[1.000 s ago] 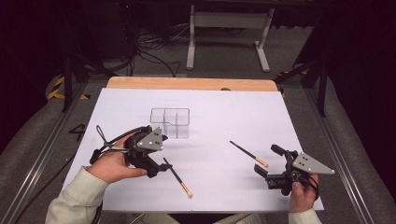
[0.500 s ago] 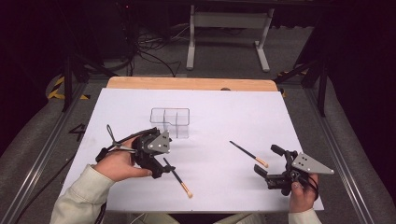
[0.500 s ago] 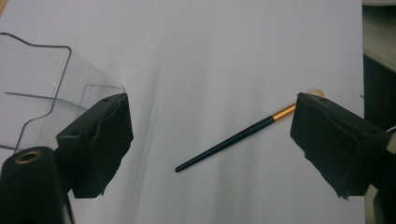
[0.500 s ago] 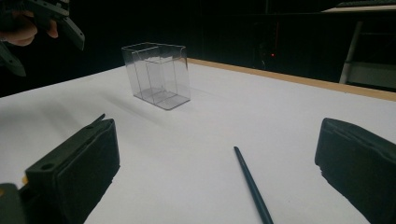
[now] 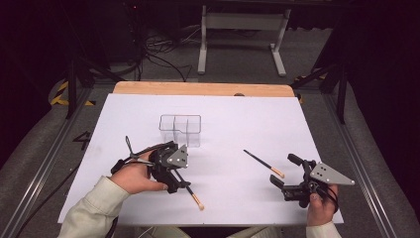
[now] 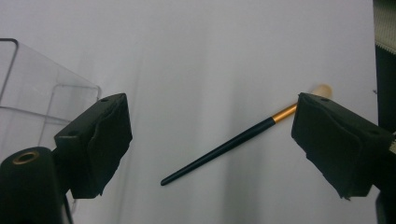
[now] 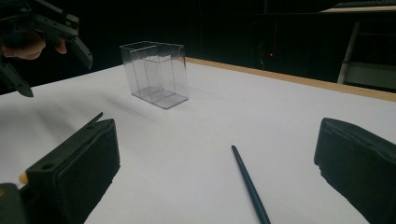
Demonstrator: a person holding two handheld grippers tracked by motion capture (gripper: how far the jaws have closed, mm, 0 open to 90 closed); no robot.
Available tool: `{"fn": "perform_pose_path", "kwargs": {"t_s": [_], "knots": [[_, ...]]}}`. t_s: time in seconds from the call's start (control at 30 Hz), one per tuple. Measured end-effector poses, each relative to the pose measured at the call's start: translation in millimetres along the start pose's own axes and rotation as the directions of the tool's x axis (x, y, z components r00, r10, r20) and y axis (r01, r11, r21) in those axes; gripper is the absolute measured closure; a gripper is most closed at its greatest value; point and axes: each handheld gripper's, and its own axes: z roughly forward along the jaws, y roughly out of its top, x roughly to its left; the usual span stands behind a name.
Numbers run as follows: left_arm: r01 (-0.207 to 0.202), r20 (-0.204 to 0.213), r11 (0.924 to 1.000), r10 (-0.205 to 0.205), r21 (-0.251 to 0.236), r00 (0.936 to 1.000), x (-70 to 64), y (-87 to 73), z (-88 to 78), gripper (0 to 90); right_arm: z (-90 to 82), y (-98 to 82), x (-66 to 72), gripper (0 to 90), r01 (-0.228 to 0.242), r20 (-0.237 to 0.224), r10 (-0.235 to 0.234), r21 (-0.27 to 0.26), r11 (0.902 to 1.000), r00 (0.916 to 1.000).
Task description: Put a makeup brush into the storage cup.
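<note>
Left gripper (image 6: 210,144) wide open over a slim black brush (image 6: 224,147) lying flat on the white surface (image 5: 237,114), pale tip half hidden behind one jaw; right gripper (image 7: 217,177) open too, empty, second brush (image 7: 250,184) cut off below; clear plastic organizer (image 5: 181,130) nearby.

Hidden and cropped parts of two brushes and a clear box on a white bench.

In the high view, the left hand-held gripper (image 5: 174,179) covers the upper handle of the near brush (image 5: 194,196). In the left gripper view, one jaw hides part of its pale, blurred tip, and the clear box (image 6: 42,100) is cut off at the left edge. In the right gripper view, the second brush (image 7: 250,186) runs off the bottom edge.
</note>
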Motion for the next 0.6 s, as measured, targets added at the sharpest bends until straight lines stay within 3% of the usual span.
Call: {"fn": "perform_pose_path", "kwargs": {"t_s": [0.4,0.6], "knots": [[0.012,0.058,0.9990,-0.015,0.042,0.9982,-0.2,-3.0,18.4,13.9,-0.3,0.1,-0.2,0.4,-0.001,-0.001,0.001,-0.003,1.0000,1.0000],[0.015,0.066,0.9984,-0.018,0.054,0.9976,0.9,-5.2,24.6,14.1,-0.3,-0.2,-0.2,0.4,-0.005,-0.004,0.005,0.001,1.0000,1.0000]]}}
